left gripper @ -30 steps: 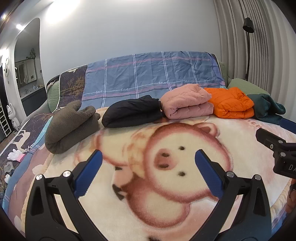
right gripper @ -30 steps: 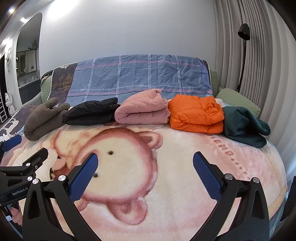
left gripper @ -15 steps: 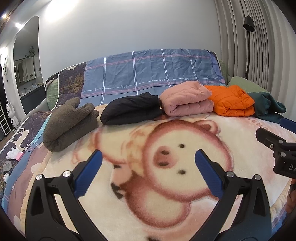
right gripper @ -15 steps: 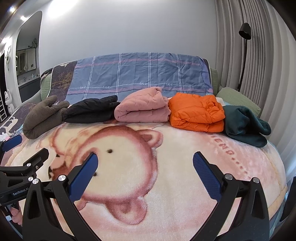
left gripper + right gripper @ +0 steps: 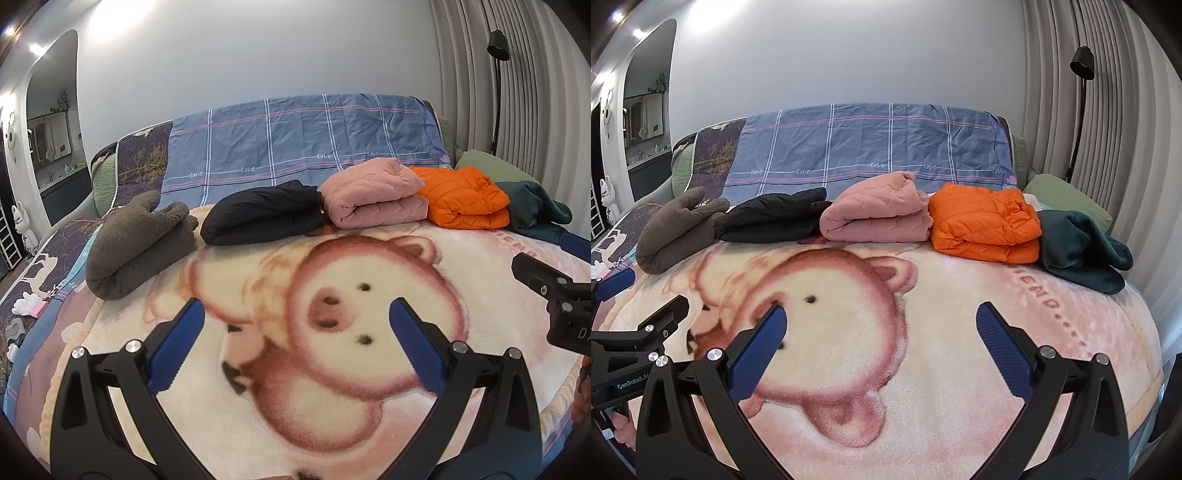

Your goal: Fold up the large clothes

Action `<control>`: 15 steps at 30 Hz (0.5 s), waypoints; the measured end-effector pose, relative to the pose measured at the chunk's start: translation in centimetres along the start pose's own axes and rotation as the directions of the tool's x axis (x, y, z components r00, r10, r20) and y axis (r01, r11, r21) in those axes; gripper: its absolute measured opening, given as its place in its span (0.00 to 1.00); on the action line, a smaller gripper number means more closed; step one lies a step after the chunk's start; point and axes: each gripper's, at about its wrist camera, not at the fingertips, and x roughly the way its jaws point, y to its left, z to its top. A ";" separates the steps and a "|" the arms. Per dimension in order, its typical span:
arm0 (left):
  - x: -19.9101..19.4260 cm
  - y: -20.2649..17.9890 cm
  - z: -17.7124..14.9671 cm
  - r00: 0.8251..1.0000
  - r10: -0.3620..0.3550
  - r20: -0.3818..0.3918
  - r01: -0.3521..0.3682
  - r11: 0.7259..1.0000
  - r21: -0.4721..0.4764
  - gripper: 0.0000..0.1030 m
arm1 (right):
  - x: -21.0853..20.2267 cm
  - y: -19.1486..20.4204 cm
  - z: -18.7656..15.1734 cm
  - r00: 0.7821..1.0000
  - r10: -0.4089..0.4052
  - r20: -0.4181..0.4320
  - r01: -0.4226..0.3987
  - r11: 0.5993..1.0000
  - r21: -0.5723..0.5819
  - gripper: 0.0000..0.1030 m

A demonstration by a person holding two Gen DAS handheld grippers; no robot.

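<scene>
Several folded garments lie in a row at the far side of the bed: a brown fleece (image 5: 136,240) (image 5: 679,229), a black jacket (image 5: 264,216) (image 5: 772,221), a pink quilted one (image 5: 373,199) (image 5: 877,216), an orange puffer (image 5: 463,201) (image 5: 984,225) and a dark green one (image 5: 535,210) (image 5: 1082,251). My left gripper (image 5: 295,343) is open and empty above the bear blanket (image 5: 332,424). My right gripper (image 5: 881,347) is open and empty above the same blanket (image 5: 923,387), to the right of the left one.
A blue plaid cover (image 5: 306,144) drapes the headboard. A floor lamp (image 5: 496,74) and curtains stand at the right. A green pillow (image 5: 1067,199) lies behind the dark green garment. Small items (image 5: 27,306) lie at the bed's left edge.
Both views have drifted slightly, so the garments sit a little higher in frame. Both grippers stay open and empty.
</scene>
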 end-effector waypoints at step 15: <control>0.3 0.3 -0.5 1.000 0.001 -0.011 -0.001 1.000 -0.004 0.98 | 0.5 0.1 -0.1 1.000 -0.001 -0.011 0.001 1.000 -0.012 0.99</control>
